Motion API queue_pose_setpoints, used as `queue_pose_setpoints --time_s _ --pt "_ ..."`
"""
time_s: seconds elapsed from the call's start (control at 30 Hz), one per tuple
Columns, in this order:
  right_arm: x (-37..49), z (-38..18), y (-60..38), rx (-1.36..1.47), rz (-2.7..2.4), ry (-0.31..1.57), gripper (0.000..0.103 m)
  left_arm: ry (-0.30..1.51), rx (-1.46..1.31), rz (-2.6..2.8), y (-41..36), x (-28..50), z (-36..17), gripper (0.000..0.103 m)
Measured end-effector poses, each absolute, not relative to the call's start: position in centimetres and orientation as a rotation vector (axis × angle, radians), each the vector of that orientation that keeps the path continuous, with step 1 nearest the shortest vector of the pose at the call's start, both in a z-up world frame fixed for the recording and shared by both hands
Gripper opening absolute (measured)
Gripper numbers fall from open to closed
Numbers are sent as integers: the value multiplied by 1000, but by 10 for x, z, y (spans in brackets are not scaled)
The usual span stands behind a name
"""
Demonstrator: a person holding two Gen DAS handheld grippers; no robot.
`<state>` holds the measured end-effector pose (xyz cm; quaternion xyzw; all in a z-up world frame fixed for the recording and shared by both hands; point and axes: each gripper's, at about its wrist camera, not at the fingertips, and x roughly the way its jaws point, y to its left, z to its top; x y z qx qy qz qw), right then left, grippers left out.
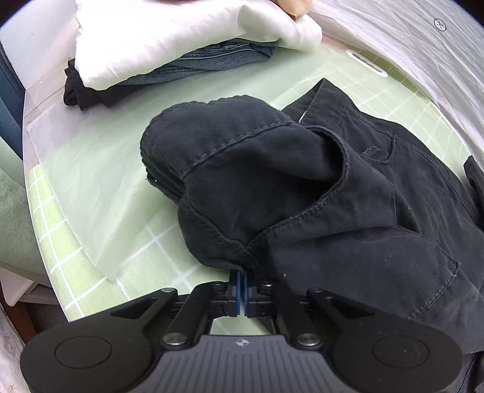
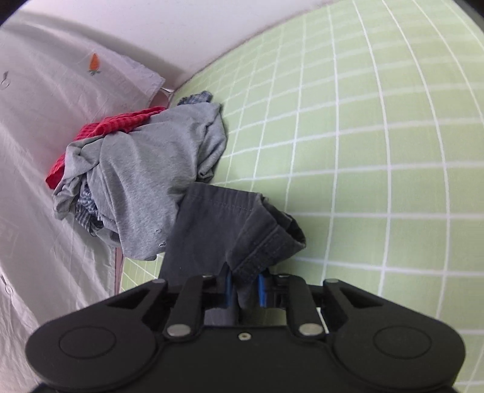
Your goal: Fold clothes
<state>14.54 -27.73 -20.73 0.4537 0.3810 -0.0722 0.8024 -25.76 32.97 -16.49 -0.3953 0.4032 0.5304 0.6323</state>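
Left wrist view, far left: a stack of folded clothes [image 1: 181, 57] sits at the back edge of the green checked sheet [image 1: 99, 251], a white garment [image 1: 169, 36] on top, blue denim [image 1: 217, 57] under it, a black piece [image 1: 81, 90] at the bottom. A bare hand [image 1: 295, 7] rests on the white garment's far corner, mostly cut off by the frame. Centre to right: black trousers [image 1: 332, 187] lie on the sheet, partly doubled over, stitched seams and a pocket opening facing up. The left gripper [image 1: 242, 279] is at the near edge of the trousers; its blue pads are pressed together on a seam fold of the black cloth. A white crumpled cover [image 1: 408, 60] runs along the far right. Right wrist view, left side: white fabric with a small carrot print [image 2: 94, 65]. Next to it, an unfolded heap: a red checked cloth [image 2: 99, 130], a grey T-shirt [image 2: 145, 181] draped over it, and a blue-patterned piece [image 2: 86, 211] tucked beneath. Centre: a hemmed end of the dark trousers [image 2: 230, 223] hangs lifted above the sheet, just beside the heap. The right gripper [image 2: 245, 287] is clamped on that hem; cloth fills the narrow gap between its blue pads [image 2: 262, 288]. Right: bare green checked sheet.
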Motion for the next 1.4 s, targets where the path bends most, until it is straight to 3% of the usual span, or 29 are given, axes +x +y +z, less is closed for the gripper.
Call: queue_pose_setpoints --time_s 0.33,0.47,0.57,0.67,0.7,0.87,0.93,1.0,1.1,1.3,1.4 --pt "77 -102 -279 466 -63 666 15 794 -894 1272 313 -297 -106 2" --pt "83 -132 -286 287 -108 818 18 941 -644 1411 311 -298 -118 0" --pt "89 -158 -289 218 -126 909 28 935 -697 1347 311 -307 -122 1" --pt "83 -162 -289 160 -138 898 45 878 -707 1290 304 -308 -114 6" --pt "81 -160 -288 151 -140 886 50 873 -681 1286 303 -303 -111 15" --pt "77 -146 -273 102 -181 851 62 780 -674 1215 306 -293 -89 28" --pt "72 -136 -261 37 -195 799 84 724 -685 1203 312 -293 -77 37" --pt "67 -126 -248 -16 -198 741 92 706 -686 1171 322 -287 -73 39" --pt "66 -116 -225 -84 -163 691 98 689 -686 1118 337 -276 -68 50" --pt "78 -115 -158 -140 -33 675 100 732 -699 1020 375 -248 -76 64" --pt "83 -120 -116 -140 47 679 100 769 -686 968 396 -230 -84 65"
